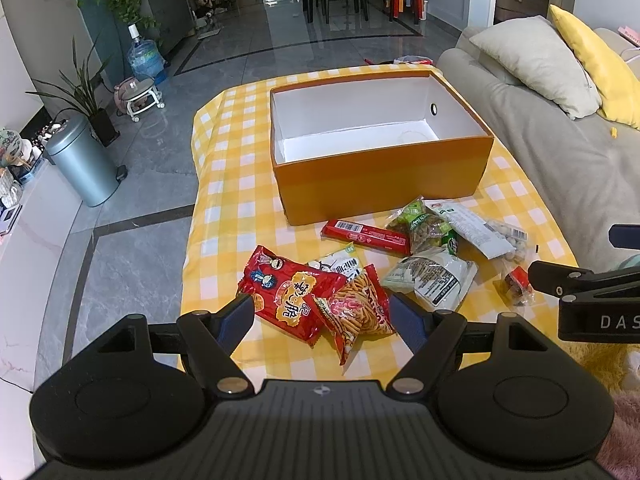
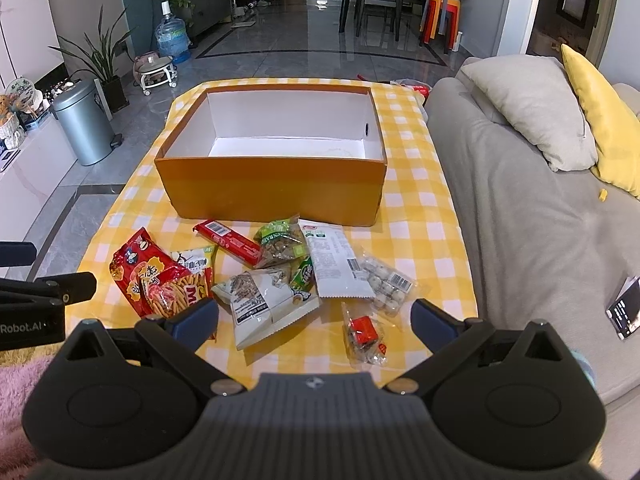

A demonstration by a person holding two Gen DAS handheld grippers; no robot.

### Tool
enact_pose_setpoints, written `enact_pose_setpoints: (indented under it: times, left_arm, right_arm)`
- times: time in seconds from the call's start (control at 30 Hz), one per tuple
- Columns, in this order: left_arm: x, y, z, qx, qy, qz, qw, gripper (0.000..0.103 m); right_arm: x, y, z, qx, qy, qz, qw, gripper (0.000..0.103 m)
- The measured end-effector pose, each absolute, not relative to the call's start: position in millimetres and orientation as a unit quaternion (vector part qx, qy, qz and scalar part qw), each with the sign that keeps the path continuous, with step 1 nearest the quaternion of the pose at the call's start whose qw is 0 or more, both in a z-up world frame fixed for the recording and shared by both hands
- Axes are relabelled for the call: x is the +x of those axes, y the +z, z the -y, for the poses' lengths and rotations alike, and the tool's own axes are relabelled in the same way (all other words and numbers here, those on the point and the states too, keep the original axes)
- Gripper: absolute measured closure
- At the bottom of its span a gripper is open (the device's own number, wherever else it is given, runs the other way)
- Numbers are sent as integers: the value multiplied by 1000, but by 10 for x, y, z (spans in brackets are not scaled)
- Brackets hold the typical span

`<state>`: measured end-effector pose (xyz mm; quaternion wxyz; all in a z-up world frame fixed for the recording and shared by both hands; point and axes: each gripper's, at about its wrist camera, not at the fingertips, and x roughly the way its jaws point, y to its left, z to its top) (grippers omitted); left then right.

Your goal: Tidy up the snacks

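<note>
An empty orange box (image 1: 384,184) (image 2: 272,190) with a white inside stands on the yellow checked tablecloth (image 1: 232,216) (image 2: 420,216). Several snack packets lie in front of it: a red chip bag (image 1: 288,290) (image 2: 138,270), a bag of orange sticks (image 1: 360,308) (image 2: 180,292), a long red bar (image 1: 366,236) (image 2: 230,240), a green nut bag (image 1: 424,224) (image 2: 280,240), a white packet (image 1: 432,276) (image 2: 264,304), a small clear bag with red candy (image 1: 516,280) (image 2: 364,334). My left gripper (image 1: 322,316) is open above the red bags. My right gripper (image 2: 316,320) is open over the white packet and candy bag.
A grey sofa (image 2: 520,208) with grey and yellow cushions runs along the right of the table. A phone (image 2: 626,308) lies on it. A metal bin (image 1: 82,160), plants and a water bottle (image 1: 146,56) stand on the floor at the left.
</note>
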<state>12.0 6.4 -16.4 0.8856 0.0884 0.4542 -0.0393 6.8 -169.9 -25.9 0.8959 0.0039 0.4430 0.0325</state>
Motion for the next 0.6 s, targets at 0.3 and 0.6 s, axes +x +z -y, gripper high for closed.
enact_pose_setpoints:
  times: [0.3,0.6]
  left_arm:
    - [117,-166,-63,88,-39,-455,885,13]
    - [117,-166,-66,88,-39,-455,885,13]
  right_arm:
    - [68,-257,1701,4,31,-443,896,4]
    - [73,-255,1700,2,31,-444,896,4]
